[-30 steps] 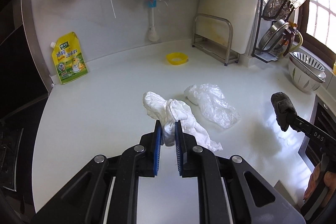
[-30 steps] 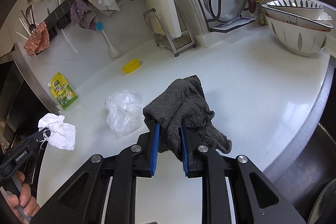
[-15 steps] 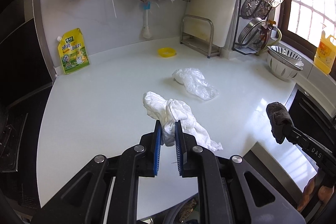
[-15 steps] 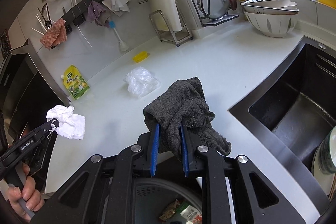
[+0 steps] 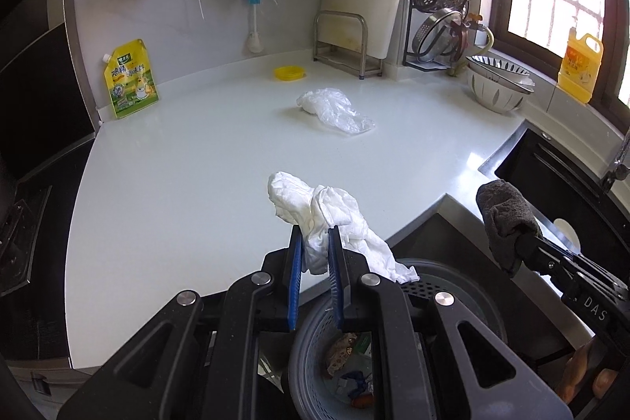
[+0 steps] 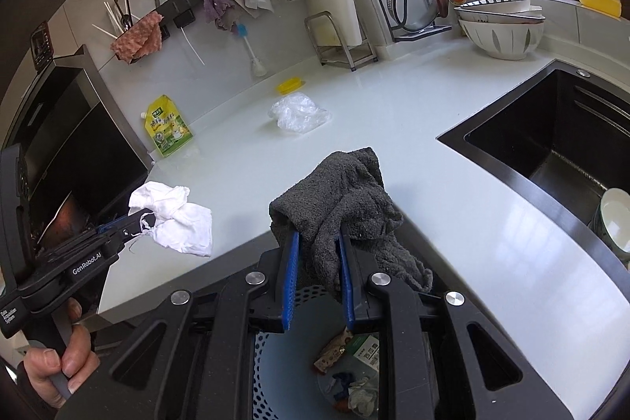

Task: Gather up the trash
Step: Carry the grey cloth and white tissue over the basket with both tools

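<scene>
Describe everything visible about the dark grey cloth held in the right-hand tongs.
The dark grey fuzzy terry cloth is crumpled and limp, pinched between the blue-padded fingers of the right tongs. Its bulk bunches above the pads, and a ragged tail droops to the right past the tongs. It hangs in the air, clear of the white countertop, above the perforated grey bin. Only the tongs touch it.

Both grippers were drawn back off the counter (image 5: pixel 197 164); a perforated bin (image 6: pixel 275 361) (trash inside) was brought into view, lower centre.
</scene>
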`<state>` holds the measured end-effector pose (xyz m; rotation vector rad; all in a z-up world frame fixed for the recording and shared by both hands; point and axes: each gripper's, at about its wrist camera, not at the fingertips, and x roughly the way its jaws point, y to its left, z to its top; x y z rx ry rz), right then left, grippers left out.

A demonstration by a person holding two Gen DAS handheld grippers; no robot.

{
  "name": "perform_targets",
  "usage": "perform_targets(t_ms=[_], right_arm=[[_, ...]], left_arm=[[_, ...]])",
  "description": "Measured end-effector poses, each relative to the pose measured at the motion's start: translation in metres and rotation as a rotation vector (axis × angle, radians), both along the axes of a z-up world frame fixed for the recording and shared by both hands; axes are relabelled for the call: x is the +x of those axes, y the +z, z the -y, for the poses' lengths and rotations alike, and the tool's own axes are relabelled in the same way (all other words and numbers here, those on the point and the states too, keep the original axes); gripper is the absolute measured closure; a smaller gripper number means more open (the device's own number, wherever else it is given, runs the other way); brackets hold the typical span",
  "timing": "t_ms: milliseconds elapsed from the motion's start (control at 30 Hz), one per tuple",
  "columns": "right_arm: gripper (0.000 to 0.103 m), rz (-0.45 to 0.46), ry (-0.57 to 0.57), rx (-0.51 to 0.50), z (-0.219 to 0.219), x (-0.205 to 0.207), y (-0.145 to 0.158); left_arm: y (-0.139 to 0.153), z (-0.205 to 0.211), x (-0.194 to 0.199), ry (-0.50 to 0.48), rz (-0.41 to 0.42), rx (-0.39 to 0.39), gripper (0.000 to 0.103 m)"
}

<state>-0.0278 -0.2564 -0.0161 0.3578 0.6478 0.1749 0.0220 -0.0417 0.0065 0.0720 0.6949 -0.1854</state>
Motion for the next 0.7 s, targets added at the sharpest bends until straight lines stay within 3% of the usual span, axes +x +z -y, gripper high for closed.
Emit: perform_targets(t_ms=[700], right_arm=[[0.085, -0.079, 0.052, 0.003, -0.021, -0.059, -0.052]], left_arm=[[-0.054, -0.001, -0.054, -0.041, -0.063, 0.017, 0.09]])
